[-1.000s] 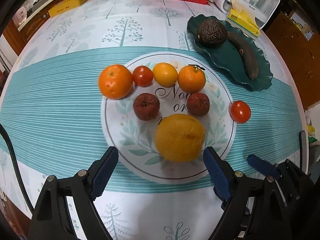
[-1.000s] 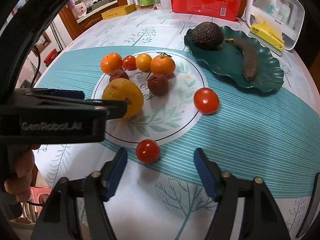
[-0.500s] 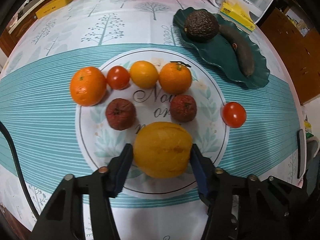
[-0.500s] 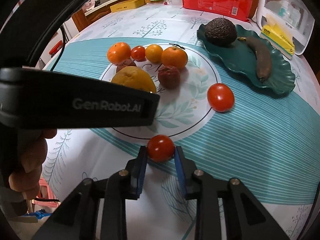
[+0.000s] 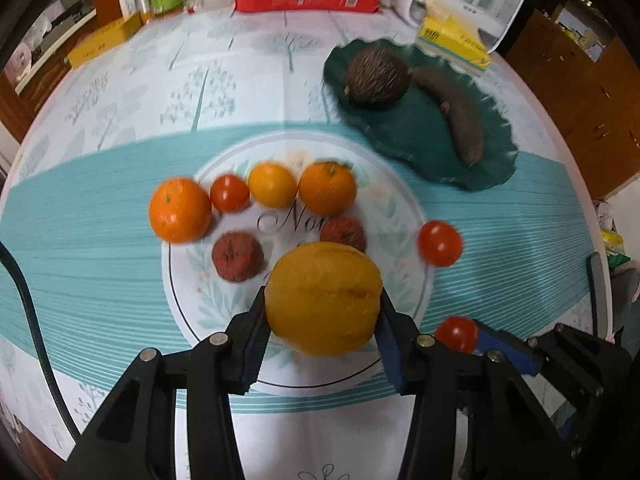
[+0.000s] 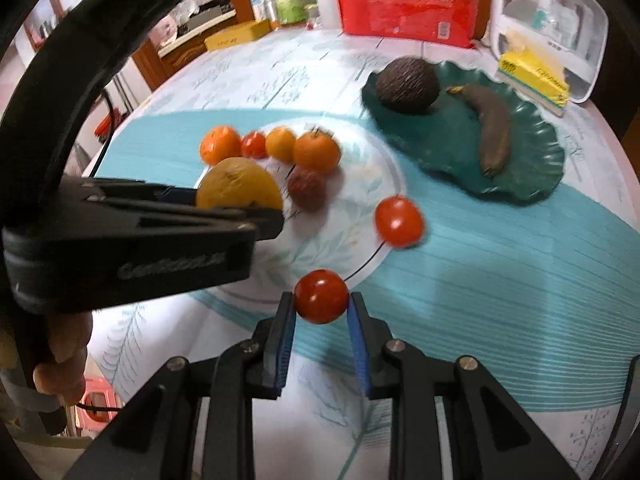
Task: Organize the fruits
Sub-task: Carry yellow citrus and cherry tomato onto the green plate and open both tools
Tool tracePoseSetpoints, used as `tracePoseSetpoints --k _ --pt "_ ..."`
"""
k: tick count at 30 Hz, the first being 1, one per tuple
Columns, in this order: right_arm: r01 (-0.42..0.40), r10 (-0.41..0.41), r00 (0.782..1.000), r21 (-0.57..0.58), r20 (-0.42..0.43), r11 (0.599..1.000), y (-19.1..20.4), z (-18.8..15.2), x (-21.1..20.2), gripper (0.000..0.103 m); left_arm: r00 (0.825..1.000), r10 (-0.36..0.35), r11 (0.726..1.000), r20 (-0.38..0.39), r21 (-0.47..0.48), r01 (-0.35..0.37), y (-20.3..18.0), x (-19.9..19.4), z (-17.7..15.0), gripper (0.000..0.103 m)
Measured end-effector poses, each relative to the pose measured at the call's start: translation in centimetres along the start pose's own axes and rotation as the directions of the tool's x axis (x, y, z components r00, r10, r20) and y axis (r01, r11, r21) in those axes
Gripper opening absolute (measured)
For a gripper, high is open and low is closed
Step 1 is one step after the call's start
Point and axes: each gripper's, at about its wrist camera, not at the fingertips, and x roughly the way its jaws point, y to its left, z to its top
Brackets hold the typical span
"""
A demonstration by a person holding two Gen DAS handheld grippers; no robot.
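Early stage: left gripper (image 5: 322,322) clamps the large yellow citrus (image 5: 323,298), right gripper (image 6: 321,316) clamps a small tomato (image 6: 321,295); green plate (image 6: 536,168) holds only avocado (image 6: 406,85) and banana (image 6: 493,128).

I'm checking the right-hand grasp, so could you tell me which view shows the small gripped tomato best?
The right wrist view: the small tomato sits centred and whole in the right gripper. The left wrist view shows it only partly, behind the left gripper.

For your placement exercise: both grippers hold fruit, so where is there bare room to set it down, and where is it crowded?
Free: green dish surface between avocado and banana; striped cloth right of the loose tomato. Crowded: the row of oranges on the round mat.
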Motion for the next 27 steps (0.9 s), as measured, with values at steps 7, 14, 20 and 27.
tracePoseSetpoints --k 7,14,20,27 --pt "0.023 -0.027 0.996 0.053 0.080 0.998 -1.8 1.9 -3.3 0.027 0.996 -0.028 0.999 0.083 0.049 0.024 -1.7 -4.6 2.5 0.047" --pt "0.071 -0.091 0.978 0.110 0.188 0.991 -4.7 5.4 -8.1 0.027 0.984 -0.049 0.992 0.172 0.121 0.028 -3.9 -9.7 6.7 0.047" --pt "0.152 -0.191 0.945 0.158 0.266 0.976 -8.1 10.0 -11.7 0.027 0.965 -0.063 0.984 0.255 0.176 0.017 -6.4 -12.7 11.6 0.047" --pt "0.234 -0.291 0.923 0.235 0.251 0.944 -13.3 14.6 -10.4 0.027 0.972 -0.081 0.981 0.221 0.188 0.039 -8.1 -8.9 16.7 0.047"
